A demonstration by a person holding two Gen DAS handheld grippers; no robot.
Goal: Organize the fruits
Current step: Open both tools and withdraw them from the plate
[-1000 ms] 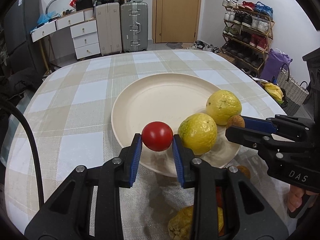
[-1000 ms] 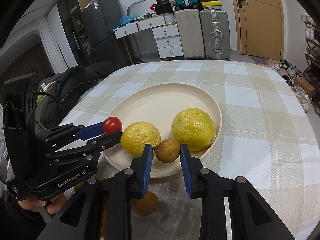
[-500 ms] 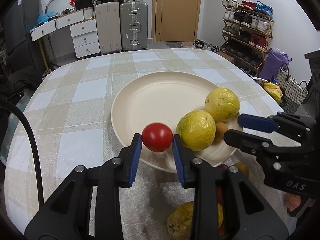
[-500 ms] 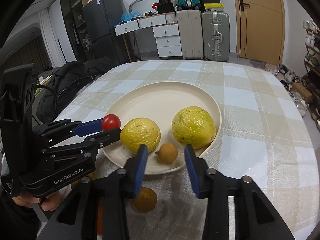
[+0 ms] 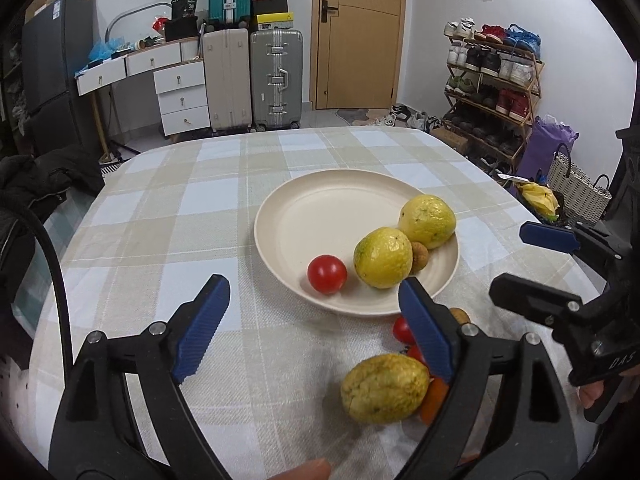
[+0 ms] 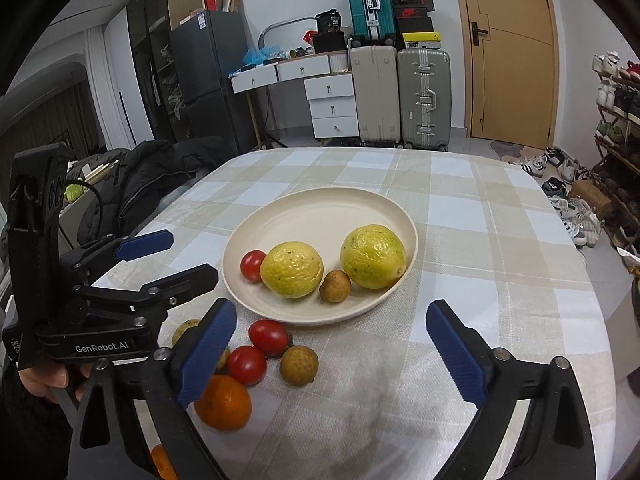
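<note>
Both now released and pulled back: left gripper (image 5: 312, 320) wide open, holding nothing; right gripper (image 6: 340, 344) the same; tomato (image 5: 327, 274) and longan (image 6: 335, 286) now resting on plate (image 6: 320, 208); more fruit still waiting on tablecloth (image 6: 460, 280).

Room looked like a pretty lived-in apartment. White walls all round, with a tan wooden door (image 5: 358, 34) up top centre of the left view. Left of it stood two hard-shell suitcases (image 5: 250, 78), a teal one (image 6: 364, 2) stacked above with some shoeboxes. A white desk with drawers (image 6: 332, 106) sat further left, cluttered on top, and a dark fridge (image 6: 208, 68) beyond that. A loaded shoe rack (image 5: 490, 76) filled the right side. A black jacket (image 6: 154, 172) was slumped at mid left. The checked tablecloth (image 5: 192, 216) covered the foreground. Floor was grey tile, lighting flat and even.
</note>
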